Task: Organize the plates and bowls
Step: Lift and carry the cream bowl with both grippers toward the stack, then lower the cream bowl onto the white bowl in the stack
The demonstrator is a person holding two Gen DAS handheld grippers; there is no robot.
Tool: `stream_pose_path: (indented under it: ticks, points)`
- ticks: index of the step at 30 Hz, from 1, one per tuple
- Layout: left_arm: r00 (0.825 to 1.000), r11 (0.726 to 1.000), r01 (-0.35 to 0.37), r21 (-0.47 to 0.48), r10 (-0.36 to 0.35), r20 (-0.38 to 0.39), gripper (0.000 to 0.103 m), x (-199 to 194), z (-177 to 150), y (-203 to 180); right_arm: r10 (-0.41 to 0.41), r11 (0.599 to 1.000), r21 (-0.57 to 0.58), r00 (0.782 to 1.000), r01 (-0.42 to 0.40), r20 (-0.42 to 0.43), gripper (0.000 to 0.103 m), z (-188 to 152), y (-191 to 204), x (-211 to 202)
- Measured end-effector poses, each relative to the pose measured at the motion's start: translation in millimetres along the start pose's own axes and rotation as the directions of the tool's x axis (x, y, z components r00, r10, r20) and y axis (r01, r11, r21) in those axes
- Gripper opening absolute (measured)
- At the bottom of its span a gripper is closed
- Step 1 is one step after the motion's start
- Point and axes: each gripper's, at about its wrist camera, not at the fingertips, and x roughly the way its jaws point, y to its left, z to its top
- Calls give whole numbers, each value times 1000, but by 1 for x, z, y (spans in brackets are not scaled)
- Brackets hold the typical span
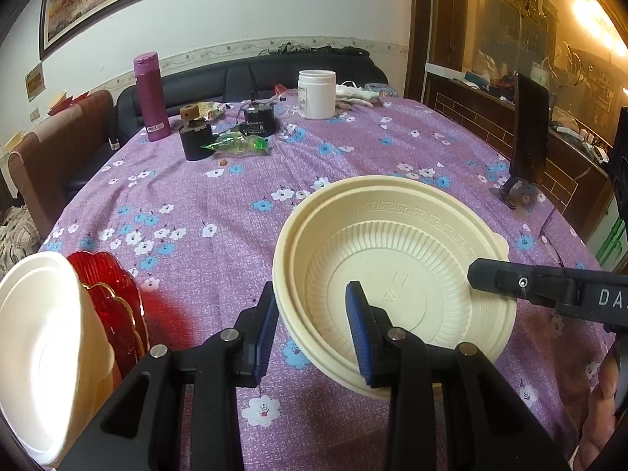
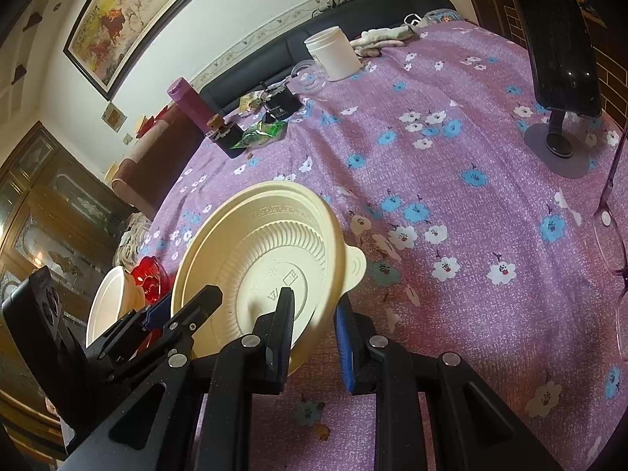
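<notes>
A cream plastic bowl (image 1: 396, 271) with a ribbed inside and a patterned rim is tilted above the purple flowered tablecloth (image 1: 219, 204). My left gripper (image 1: 312, 329) straddles its near rim, one finger outside and one inside, with a wide gap between the pads. My right gripper (image 2: 314, 329) straddles the opposite rim of the same bowl (image 2: 271, 251), near its tab handle, jaws also apart. The right gripper's finger (image 1: 510, 282) shows over the bowl's right rim. At the left stand a white bowl (image 1: 43, 353) and red glass dishes (image 1: 114, 302), upright on edge.
At the far end of the table are a magenta flask (image 1: 151, 96), a white jar (image 1: 317, 94), black containers (image 1: 260, 119), and a green wrapper (image 1: 239, 144). A black stand (image 2: 557, 59) and eyeglasses (image 2: 612, 243) are at the right. A dark sofa lies behind.
</notes>
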Motion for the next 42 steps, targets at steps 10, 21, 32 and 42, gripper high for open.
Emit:
stream_pose_path:
  ticks: [10,21,32,42]
  points:
    - [999,1000,-6,-12,6,34,34,-13,1,7,10,1000,-22,1000,-9,13,22,-1,13,-9]
    - [998,1000,-12,-20,13,63,34,-26,0,13,15,999,-41,1000,-14,20,22,-1,25,-13]
    - [996,999,-19,-34,22,90,34,-39,1,21,18,998,-65,999,-16,27,22,0,39,-16]
    - [990,997,-42,-63,50,133,36,-62,3,37,35,993,-113,999,-31,36,22,4,65,-22]
